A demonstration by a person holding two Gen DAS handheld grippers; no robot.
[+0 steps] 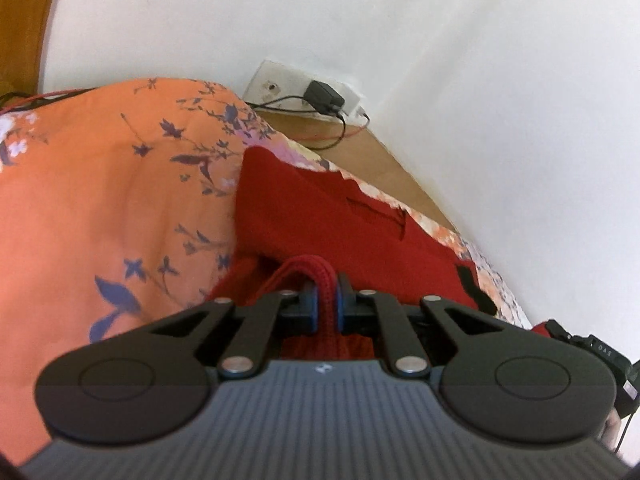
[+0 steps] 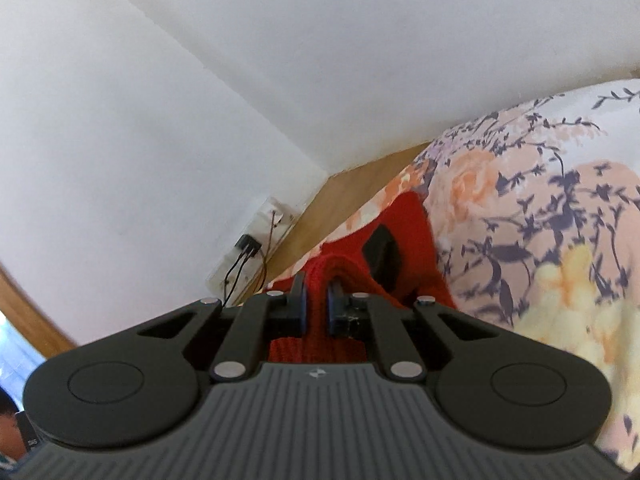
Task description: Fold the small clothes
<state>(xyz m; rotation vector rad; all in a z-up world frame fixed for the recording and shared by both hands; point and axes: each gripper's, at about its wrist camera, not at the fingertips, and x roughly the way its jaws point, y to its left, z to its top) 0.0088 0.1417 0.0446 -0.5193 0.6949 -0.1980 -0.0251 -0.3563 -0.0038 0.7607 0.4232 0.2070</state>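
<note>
A red knit garment (image 1: pixel 320 216) lies on an orange floral bedsheet (image 1: pixel 100 208), spreading away toward the bed's far edge. My left gripper (image 1: pixel 327 296) is shut on a ribbed red edge of it, which bunches up between the blue pads. In the right wrist view the same red garment (image 2: pixel 408 248) shows a black patch (image 2: pixel 382 250). My right gripper (image 2: pixel 317 296) is shut on another ribbed fold of the red knit. Both grippers hold the cloth close to the cameras, so most of the garment below them is hidden.
A white wall (image 1: pixel 440 40) runs behind the bed, with a wooden ledge (image 1: pixel 384 164) along it. A black charger (image 1: pixel 325 96) and thin cables hang at a white socket plate (image 1: pixel 280 84). The pale floral sheet (image 2: pixel 540 208) fills the right of the right wrist view.
</note>
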